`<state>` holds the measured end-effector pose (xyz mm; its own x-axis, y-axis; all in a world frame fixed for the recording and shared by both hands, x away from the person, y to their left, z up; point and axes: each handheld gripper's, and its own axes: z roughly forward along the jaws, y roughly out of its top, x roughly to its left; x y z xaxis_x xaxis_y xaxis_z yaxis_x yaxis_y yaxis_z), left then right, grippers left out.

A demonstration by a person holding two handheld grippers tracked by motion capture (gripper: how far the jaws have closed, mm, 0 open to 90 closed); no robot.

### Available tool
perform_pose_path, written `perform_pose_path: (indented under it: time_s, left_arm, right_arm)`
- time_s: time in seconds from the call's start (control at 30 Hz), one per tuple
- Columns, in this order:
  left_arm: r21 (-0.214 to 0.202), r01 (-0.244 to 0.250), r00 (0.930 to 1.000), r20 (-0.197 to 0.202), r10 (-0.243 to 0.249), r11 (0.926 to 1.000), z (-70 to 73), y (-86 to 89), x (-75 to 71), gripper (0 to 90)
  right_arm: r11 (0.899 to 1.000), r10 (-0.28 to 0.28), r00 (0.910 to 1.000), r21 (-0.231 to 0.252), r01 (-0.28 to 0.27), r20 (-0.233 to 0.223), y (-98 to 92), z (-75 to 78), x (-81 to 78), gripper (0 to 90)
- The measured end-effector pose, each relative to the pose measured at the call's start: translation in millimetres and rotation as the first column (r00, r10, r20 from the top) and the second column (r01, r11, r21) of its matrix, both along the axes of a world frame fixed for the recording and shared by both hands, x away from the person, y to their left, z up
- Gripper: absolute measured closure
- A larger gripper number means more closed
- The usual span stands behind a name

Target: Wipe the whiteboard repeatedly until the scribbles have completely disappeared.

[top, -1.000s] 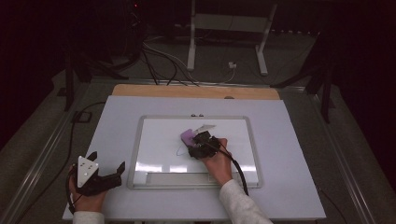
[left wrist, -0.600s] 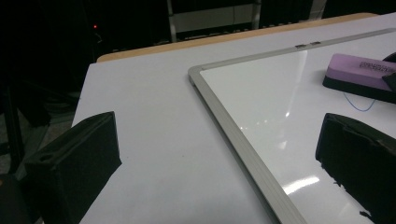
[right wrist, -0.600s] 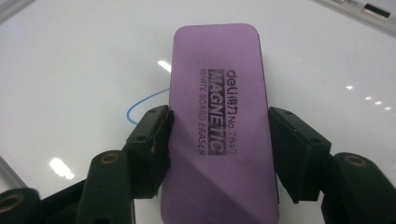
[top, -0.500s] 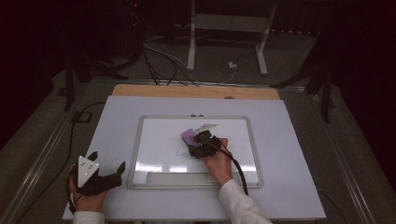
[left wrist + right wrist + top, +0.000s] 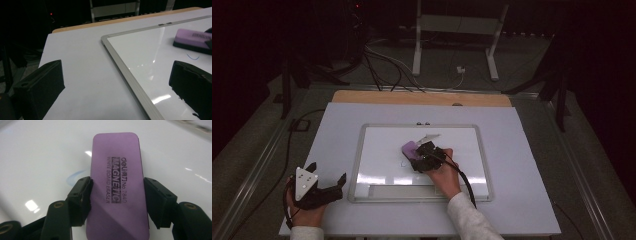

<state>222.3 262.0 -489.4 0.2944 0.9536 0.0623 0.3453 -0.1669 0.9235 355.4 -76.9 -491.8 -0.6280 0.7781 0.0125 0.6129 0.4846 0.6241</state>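
The purple eraser (image 5: 116,185) lies flat on the whiteboard (image 5: 462,145), near the middle of it. In the right gripper view its long side runs straight away from the right hand-held gripper (image 5: 116,195), and the printed words run along that long side. In the high view the eraser (image 5: 410,148) points up and to the left, away from the person's right hand (image 5: 443,172).

The right hand-held gripper (image 5: 422,154) squeezes the eraser by its 2 long edges, 1 jaw on each side. A small blue pen mark (image 5: 404,163) sits on the board just beside the eraser.

The left hand-held gripper (image 5: 343,179) rests on the white surface (image 5: 522,150) by the board's near left corner. Its 2 jaws are wide apart and hold nothing.

Since 1 second ago, almost nothing has changed. The eraser is at the same spot on the board, and both hands are where they were.

I count 1 eraser, 1 whiteboard, 1 blue mark and 2 hand-held grippers.
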Motion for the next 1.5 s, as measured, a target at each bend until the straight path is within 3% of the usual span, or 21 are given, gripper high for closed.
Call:
perform_pose_path:
  time_s: [0.07, 0.17, 0.27, 0.3, 0.4, 0.47, 0.53, 0.57, 0.63, 0.7, 0.8, 0.83, 0.9, 0.97, 1.0, 1.07, 1.2, 1.3, 1.5]
  left_arm:
    - [0.001, 0.002, 1.0, -0.003, -0.002, 1.0, -0.2, -0.2, 0.3, 0.6]
    - [0.002, 0.003, 1.0, -0.004, -0.003, 1.0, -0.7, -0.9, 0.9, 0.6]
    - [0.004, 0.003, 1.0, -0.002, -0.003, 1.0, 0.2, -0.8, 0.0, 0.6]
    - [0.001, 0.0, 1.0, 0.0, 0.0, 1.0, 0.3, -0.7, -0.3, 0.6]
    - [-0.002, -0.002, 1.0, 0.001, 0.002, 1.0, 0.4, 0.0, -0.4, 0.6]
    - [-0.001, 0.0, 1.0, -0.003, 0.0, 1.0, -0.4, 0.0, 0.4, 0.6]
    - [0.0, 0.002, 1.0, -0.005, -0.002, 1.0, -1.0, -0.7, 1.0, 0.6]
    - [0.001, 0.002, 1.0, -0.005, -0.002, 1.0, -1.0, -1.0, 1.1, 0.6]
    - [0.003, 0.003, 1.0, -0.003, -0.003, 1.0, 0.0, -1.2, 0.3, 0.6]
    - [-0.001, 0.001, 1.0, 0.0, -0.001, 1.0, 0.4, -0.9, -0.2, 0.6]
    - [-0.003, -0.001, 1.0, -0.002, 0.001, 1.0, -0.2, 0.0, 0.1, 0.6]
    - [-0.002, 0.0, 1.0, -0.004, 0.0, 1.0, -0.4, 0.0, 0.3, 0.6]
    - [-0.001, 0.002, 1.0, -0.005, -0.002, 1.0, -0.9, -0.5, 0.9, 0.6]
    - [0.001, 0.003, 1.0, -0.006, -0.003, 1.0, -1.0, -1.0, 1.3, 0.6]
    - [0.001, 0.003, 1.0, -0.005, -0.003, 1.0, -0.7, -1.2, 1.0, 0.6]
    - [0.002, 0.002, 1.0, -0.002, -0.002, 1.0, 0.3, -1.1, -0.1, 0.6]
    - [-0.005, -0.003, 1.0, 0.001, 0.003, 1.0, 0.4, 0.1, -0.6, 0.6]
    - [-0.004, -0.001, 1.0, -0.002, 0.001, 1.0, -0.3, 0.8, -0.1, 0.6]
    - [0.001, 0.002, 1.0, -0.002, -0.002, 1.0, -0.1, -0.5, 0.0, 0.6]
  right_arm:
    - [1.0, -0.013, 0.9998, 0.019, 0.014, -0.017, -1.8, -0.5, 0.9, 41.1]
    - [0.995, 0.091, 0.995, 0.039, -0.09, -0.041, 5.0, -0.3, -8.4, 41.1]
    - [0.989, 0.15, 0.9885, -0.005, -0.15, -0.021, 13.2, 2.1, -18.9, 41.1]
    - [0.989, 0.144, 0.9893, -0.014, -0.144, -0.023, 13.7, 2.6, -18.4, 41.1]
    - [0.998, 0.044, 0.9989, -0.056, -0.043, 0.018, 8.9, 2.9, -11.4, 41.1]
    - [0.999, 0.025, 0.9997, -0.026, -0.025, -0.008, 5.4, 2.2, -8.8, 41.1]
    - [0.998, 0.058, 0.9981, -0.016, -0.059, -0.019, 7.2, 2.3, -12.0, 41.1]
    - [0.994, 0.108, 0.9934, 0.007, -0.108, -0.039, 10.2, 1.8, -15.5, 41.1]
    - [0.987, 0.158, 0.987, -0.006, -0.158, -0.03, 15.5, 2.3, -21.8, 41.1]
    - [0.987, 0.162, 0.9861, -0.003, -0.162, -0.037, 15.0, 2.5, -20.7, 41.1]
    - [0.998, 0.059, 0.9982, -0.021, -0.059, -0.012, 7.7, 2.0, -12.5, 41.1]
    - [0.999, 0.044, 0.9988, -0.012, -0.045, -0.023, 6.0, 1.9, -10.5, 41.1]
    - [0.998, 0.064, 0.9979, -0.025, -0.064, -0.009, 8.4, 2.2, -13.7, 41.1]
    - [0.99, 0.142, 0.9888, 0.011, -0.141, -0.046, 13.4, 1.8, -19.9, 41.1]
    - [0.986, 0.164, 0.9855, 0.009, -0.164, -0.042, 16.5, 1.8, -23.6, 41.1]
    - [0.986, 0.167, 0.9854, -0.005, -0.167, -0.034, 18.5, 2.5, -24.4, 41.1]
    - [0.999, 0.031, 0.9995, -0.042, -0.031, 0.006, 4.5, 2.1, -9.7, 41.1]
    - [0.995, -0.079, 0.9966, -0.062, 0.08, 0.023, -12.7, 2.3, 1.9, 41.1]
    - [0.99, -0.134, 0.9908, -0.044, 0.135, 0.013, -28.6, 1.7, 5.7, 41.1]
